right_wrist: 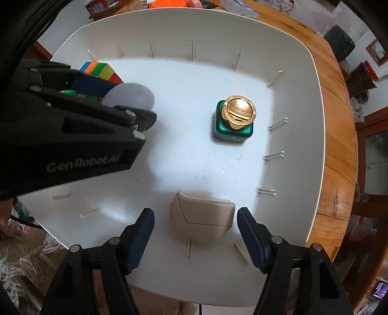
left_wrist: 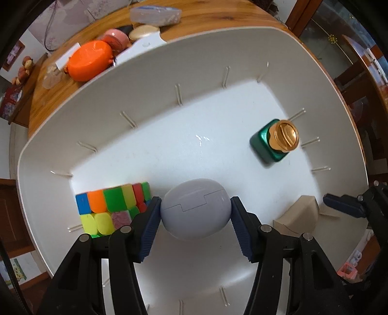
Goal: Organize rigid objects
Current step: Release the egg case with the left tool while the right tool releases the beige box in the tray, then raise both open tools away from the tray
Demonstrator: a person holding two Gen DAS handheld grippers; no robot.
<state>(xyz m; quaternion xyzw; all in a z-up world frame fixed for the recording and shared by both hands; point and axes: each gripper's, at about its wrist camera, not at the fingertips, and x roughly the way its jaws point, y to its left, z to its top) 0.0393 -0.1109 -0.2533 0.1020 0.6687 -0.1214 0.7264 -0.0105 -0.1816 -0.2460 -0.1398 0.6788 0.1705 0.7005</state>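
My left gripper (left_wrist: 196, 218) is shut on a pale lilac egg-shaped case (left_wrist: 195, 209) and holds it inside the large white tray (left_wrist: 145, 101). The case also shows in the right wrist view (right_wrist: 133, 95), with the left gripper's black body in front of it. A multicoloured puzzle cube (left_wrist: 111, 208) lies just left of the case. A green bottle with a gold cap (left_wrist: 276, 140) stands toward the tray's right side. My right gripper (right_wrist: 195, 230) is open, its fingers either side of a beige case (right_wrist: 202, 219) that rests on the tray floor.
The tray (right_wrist: 291, 60) sits on a wooden table (right_wrist: 339, 121). Beyond the tray's far rim lie an orange object (left_wrist: 89, 60), a pink round item (left_wrist: 116, 38), a cream lid (left_wrist: 144, 31) and a clear plastic box (left_wrist: 155, 14). Thin ribs line the tray's walls.
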